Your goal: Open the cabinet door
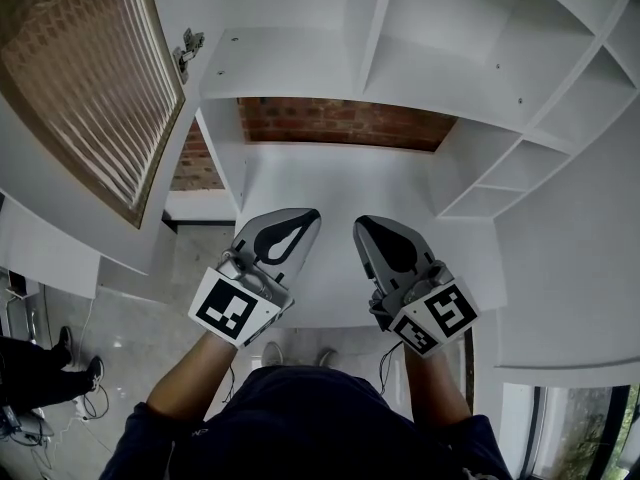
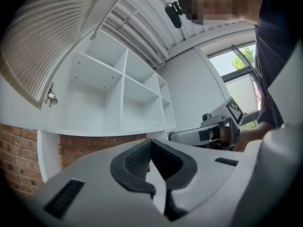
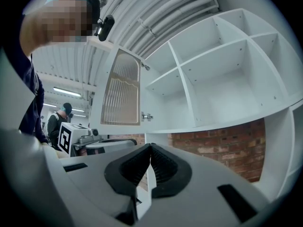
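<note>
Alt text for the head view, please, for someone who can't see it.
The white cabinet door with a ribbed glass panel stands swung open at upper left, showing white shelf compartments above a red brick wall. Below, the left gripper and right gripper sit side by side, jaws shut, holding nothing.

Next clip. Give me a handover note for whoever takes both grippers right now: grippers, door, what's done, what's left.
Left gripper: shut, empty, held level, lower than the cabinet.
Right gripper: shut, empty, beside the left one, not touching it.
Door: wide open, standing out to the left on its hinge.
Done: door is open.
Left: apparently nothing; neither gripper touches the door.
</note>
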Demonstrator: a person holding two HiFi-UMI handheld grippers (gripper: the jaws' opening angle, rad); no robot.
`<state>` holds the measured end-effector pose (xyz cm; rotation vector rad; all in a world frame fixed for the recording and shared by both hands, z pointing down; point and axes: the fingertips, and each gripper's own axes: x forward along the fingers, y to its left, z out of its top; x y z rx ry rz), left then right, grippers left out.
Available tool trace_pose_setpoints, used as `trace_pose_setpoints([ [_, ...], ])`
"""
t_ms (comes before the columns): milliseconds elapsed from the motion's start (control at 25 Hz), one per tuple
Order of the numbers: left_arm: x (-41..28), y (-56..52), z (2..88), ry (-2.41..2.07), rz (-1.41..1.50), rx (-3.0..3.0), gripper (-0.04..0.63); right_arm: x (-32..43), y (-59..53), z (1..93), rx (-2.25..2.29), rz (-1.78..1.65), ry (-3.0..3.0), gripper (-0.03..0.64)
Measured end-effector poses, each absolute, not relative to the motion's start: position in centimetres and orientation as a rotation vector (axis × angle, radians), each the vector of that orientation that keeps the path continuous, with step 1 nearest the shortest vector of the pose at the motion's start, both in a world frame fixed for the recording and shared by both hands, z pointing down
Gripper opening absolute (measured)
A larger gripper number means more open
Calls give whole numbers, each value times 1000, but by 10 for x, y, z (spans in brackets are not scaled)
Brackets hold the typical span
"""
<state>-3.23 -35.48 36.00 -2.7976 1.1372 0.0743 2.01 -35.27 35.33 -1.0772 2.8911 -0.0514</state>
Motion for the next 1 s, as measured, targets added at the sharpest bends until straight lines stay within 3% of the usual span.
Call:
trace_pose_setpoints([
  [1000,-43,-338,351,1175,120,-2764,8,15,-338,350,-1051,-50,2897,25],
])
